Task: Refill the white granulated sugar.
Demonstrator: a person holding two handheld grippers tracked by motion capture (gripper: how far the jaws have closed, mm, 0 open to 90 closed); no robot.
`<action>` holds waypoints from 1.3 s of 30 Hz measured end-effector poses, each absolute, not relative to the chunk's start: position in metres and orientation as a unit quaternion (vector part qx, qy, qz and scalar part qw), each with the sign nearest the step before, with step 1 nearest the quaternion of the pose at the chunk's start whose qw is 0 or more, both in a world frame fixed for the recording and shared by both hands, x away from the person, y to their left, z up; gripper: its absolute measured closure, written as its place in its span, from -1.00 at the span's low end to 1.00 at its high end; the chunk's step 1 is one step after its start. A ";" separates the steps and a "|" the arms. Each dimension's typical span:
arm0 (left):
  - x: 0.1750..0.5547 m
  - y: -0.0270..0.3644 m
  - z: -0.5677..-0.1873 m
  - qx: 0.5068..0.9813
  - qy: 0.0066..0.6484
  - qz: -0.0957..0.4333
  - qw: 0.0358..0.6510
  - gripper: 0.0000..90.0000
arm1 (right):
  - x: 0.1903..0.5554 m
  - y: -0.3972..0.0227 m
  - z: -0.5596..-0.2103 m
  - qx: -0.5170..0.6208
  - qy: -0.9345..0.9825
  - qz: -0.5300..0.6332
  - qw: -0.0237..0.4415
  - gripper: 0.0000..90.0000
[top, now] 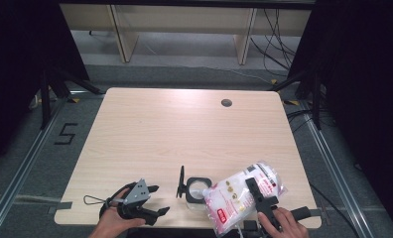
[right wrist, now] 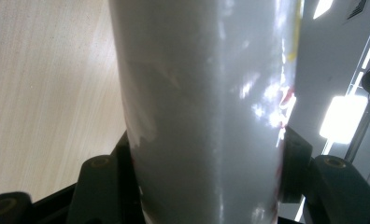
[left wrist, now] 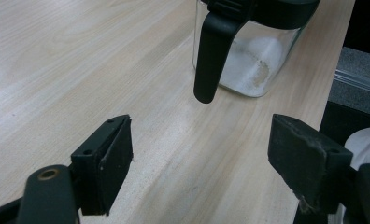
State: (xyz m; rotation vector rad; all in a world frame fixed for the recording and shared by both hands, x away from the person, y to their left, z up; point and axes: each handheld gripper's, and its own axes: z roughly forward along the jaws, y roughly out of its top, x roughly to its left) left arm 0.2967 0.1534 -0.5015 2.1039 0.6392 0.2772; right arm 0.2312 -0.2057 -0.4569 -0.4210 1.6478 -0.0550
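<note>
My right gripper [top: 258, 194] clamps a white bag [top: 241, 194] between its jaws at the table's [top: 174, 129] near right edge. The bag lies tilted, long axis running from near-left up to far-right, its lower end over the table's near edge. Just left of it stands a glass jar [top: 197, 192] with a black rim, its lid [top: 181, 182] hinged upright on its left. My left gripper [top: 152, 201] sits near the jar, jaws wide and empty, aimed at it.

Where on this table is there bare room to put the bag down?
The table is bare across its far half and left side, up to the cable hole. The near edge is crowded: left gripper, jar, and bag in the right gripper.
</note>
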 end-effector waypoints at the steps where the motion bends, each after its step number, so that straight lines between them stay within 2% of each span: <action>1: 0.296 0.153 -0.502 0.849 0.258 0.104 0.449 -0.51 | 0.231 -0.206 -0.457 -0.186 0.728 -0.024 0.660 -0.02; 2: 0.296 0.154 -0.502 0.848 0.259 0.107 0.449 -0.51 | 0.229 -0.205 -0.455 -0.179 0.738 -0.036 0.650 -0.02; 3: 0.295 0.153 -0.502 0.846 0.260 0.107 0.454 -0.51 | 0.231 -0.206 -0.456 -0.196 0.721 -0.029 0.664 -0.02; 39: 0.296 0.153 -0.501 0.846 0.256 0.113 0.454 -0.51 | 0.230 -0.207 -0.458 -0.179 0.727 -0.018 0.662 -0.02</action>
